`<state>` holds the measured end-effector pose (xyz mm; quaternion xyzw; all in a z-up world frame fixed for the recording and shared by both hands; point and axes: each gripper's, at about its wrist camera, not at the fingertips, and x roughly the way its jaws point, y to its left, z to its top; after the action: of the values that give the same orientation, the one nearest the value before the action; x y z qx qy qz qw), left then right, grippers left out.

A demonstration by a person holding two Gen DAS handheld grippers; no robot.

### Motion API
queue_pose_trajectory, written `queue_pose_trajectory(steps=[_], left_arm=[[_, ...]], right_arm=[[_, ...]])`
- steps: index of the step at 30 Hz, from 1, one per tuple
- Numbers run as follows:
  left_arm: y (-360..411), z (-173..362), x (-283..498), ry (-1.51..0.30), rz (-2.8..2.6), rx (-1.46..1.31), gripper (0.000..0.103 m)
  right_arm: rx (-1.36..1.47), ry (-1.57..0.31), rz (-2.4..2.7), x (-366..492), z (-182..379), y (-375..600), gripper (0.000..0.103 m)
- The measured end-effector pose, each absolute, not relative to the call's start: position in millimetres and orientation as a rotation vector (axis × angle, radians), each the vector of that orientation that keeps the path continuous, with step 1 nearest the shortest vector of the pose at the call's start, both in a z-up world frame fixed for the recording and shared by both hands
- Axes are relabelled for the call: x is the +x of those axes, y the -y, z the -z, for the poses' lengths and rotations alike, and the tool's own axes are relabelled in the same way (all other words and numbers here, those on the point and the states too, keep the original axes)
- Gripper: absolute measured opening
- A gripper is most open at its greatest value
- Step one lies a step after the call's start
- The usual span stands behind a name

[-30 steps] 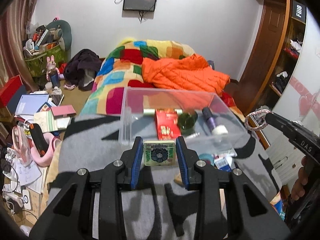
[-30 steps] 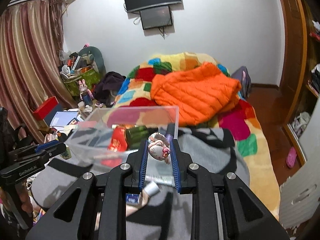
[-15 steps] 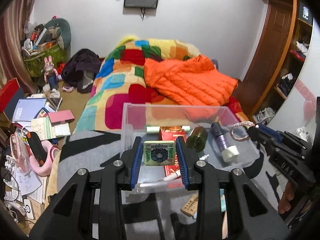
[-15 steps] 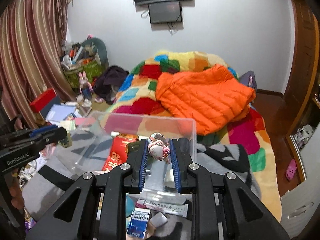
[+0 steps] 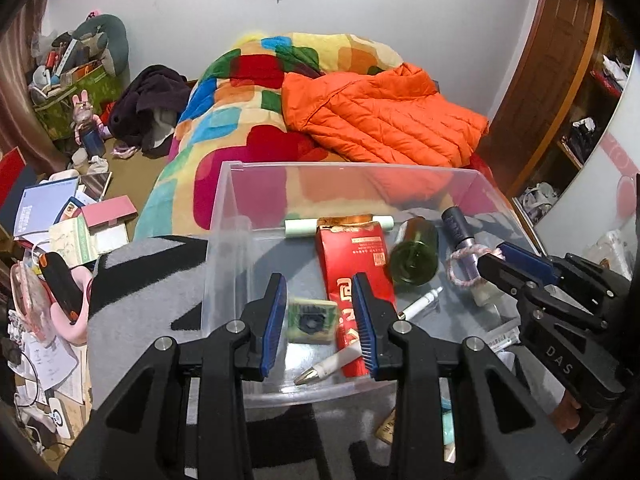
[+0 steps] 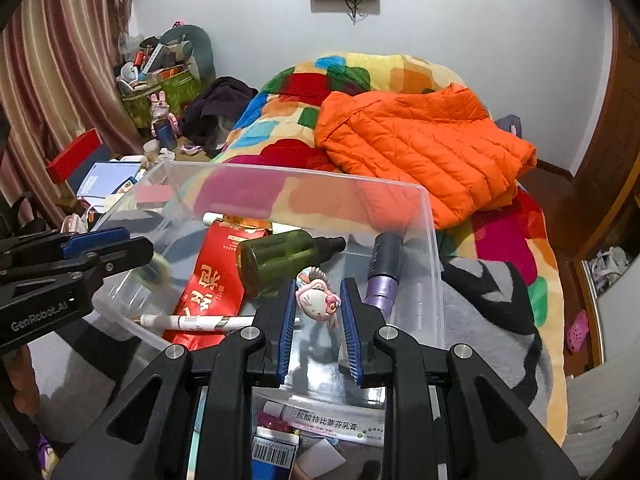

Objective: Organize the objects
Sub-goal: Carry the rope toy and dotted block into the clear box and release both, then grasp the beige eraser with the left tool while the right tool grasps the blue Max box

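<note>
As both hand-held grippers gape, green box point(image 5: 311, 321) drops blurred

The room was bright and even. The small green box point(image 5: 311, 320) looked blurry. Picture edges bent and went dark.

A clear plastic bin point(image 5: 224, 220) is sitting on the bed, holding a red packet point(image 5: 352, 256), a green bottle point(image 5: 414, 258) lying on its side beside it, a purple tube point(image 6: 384, 268) and a white pen point(image 6: 200, 322). A blurred green tile point(image 5: 311, 320) and a pink cat charm point(image 6: 318, 300) are hanging above the bin's floor.
</note>
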<state>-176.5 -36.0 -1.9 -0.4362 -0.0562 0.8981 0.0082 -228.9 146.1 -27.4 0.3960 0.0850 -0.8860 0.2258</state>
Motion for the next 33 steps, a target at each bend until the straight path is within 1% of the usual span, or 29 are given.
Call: queue_pose_trajectory(steps=[2,4,8,10,14,16,21,27,33], left_arm=[[34,-1,-173,0.16,-2.81,-1.353,0.034],[33,-6,-169,0.159,-2.809,-1.339,0.035],[29,-17,-156,0.154,-2.825,-1.289,0.049],[27,-24,-148,0.138,-2.838,-1.261,0.053],[22,-31,-133,0.125,-2.84,-1.223,0.06],[19,-32,-126,0.118,-2.837,-1.218,0.061],[12,-20,-108,0.109,-2.791,-1.247,0.061],[2,7,-97,0.087,-2.721,-1.336,0.061],[-1,37,-103,0.126,-2.634,-1.449,0.061]], right_arm=[[1.088,-0.24,2.438,-227,25,-146,0.022],[1.086,-0.229,2.43,-225,22,-147,0.031],[1.057,-0.191,2.427,-216,11,-154,0.043],[1.041,-0.18,2.434,-210,6,-158,0.049],[1.021,-0.161,2.442,-200,-4,-166,0.053],[1.009,-0.154,2.45,-192,-7,-170,0.059],[0.997,-0.169,2.469,-168,-5,-181,0.061],[1.091,-0.175,2.42,-147,19,-190,0.061],[1.176,-0.191,2.355,-135,45,-192,0.061]])
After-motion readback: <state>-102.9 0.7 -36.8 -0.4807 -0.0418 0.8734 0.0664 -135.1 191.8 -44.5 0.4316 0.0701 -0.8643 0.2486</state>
